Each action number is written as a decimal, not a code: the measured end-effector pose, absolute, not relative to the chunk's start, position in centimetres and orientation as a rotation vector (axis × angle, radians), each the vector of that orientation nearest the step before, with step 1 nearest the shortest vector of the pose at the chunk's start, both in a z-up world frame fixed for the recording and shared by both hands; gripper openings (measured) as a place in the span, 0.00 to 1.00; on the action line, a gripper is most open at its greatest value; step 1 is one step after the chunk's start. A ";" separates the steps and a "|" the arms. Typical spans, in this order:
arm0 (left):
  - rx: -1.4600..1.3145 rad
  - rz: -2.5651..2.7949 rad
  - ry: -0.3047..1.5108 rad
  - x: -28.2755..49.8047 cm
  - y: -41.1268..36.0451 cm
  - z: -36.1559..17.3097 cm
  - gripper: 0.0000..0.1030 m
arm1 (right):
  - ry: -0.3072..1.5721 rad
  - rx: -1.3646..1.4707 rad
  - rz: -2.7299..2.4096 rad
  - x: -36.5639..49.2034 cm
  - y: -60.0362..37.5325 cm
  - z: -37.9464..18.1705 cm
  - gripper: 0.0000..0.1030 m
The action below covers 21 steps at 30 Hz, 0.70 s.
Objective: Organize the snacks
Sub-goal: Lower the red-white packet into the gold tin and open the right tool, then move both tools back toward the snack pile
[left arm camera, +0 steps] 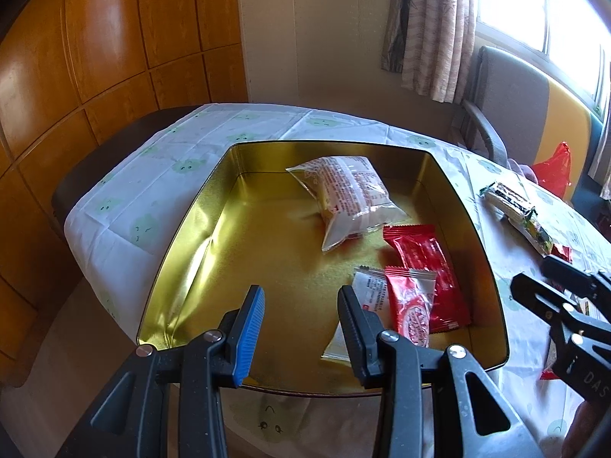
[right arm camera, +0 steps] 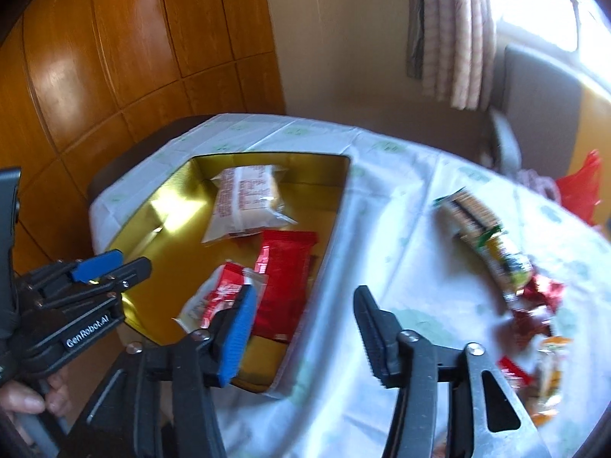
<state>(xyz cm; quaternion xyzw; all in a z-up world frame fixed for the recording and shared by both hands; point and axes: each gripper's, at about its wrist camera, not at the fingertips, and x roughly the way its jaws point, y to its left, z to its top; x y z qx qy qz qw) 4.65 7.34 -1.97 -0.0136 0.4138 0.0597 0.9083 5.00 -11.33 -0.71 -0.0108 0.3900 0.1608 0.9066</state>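
Inside the gold tin (left arm camera: 198,229) on the tabletop (left arm camera: 126,175) lie four snacks: a pale clear-wrapped packet (left arm camera: 343,194) toward the far wall, a flat red packet (left arm camera: 427,263) by the right wall, and nearer the front a small red-and-white packet (left arm camera: 412,305) lying on a white sachet (left arm camera: 368,290). The tin sits on a white cloth with pale green faces (left arm camera: 183,141). Outside it, to the right, a long green-and-white bar (right arm camera: 485,236) lies on the cloth, well apart from the tin, and near it a loose heap of red and orange wrapped sweets (right arm camera: 534,313), blurred in the right wrist view.

The left tool (left arm camera: 301,305) hangs over the front of the tin, its jaws partly apart with nothing between them; the black finger stands just in front of the white sachet. The right tool (right arm camera: 305,316) sits above the tin's right rim and the cloth, jaws standing wider and empty. A hand (right arm camera: 26,400) shows at the lower left of the right wrist view, gripping the left tool's handle. Beyond the tabletop are wood panelling (left arm camera: 95,57), a curtain (left arm camera: 431,26) and a grey chair (left arm camera: 508,103).
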 end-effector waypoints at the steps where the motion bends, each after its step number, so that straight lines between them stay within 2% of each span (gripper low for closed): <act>1: -0.026 0.122 0.853 4.6 7.2 -1.9 0.39 | 0.796 -0.033 0.319 4.8 -11.5 -0.6 0.57; 21: 0.042 0.031 0.840 4.3 3.4 -0.6 0.39 | 0.722 -0.111 0.192 2.4 -14.5 0.3 0.61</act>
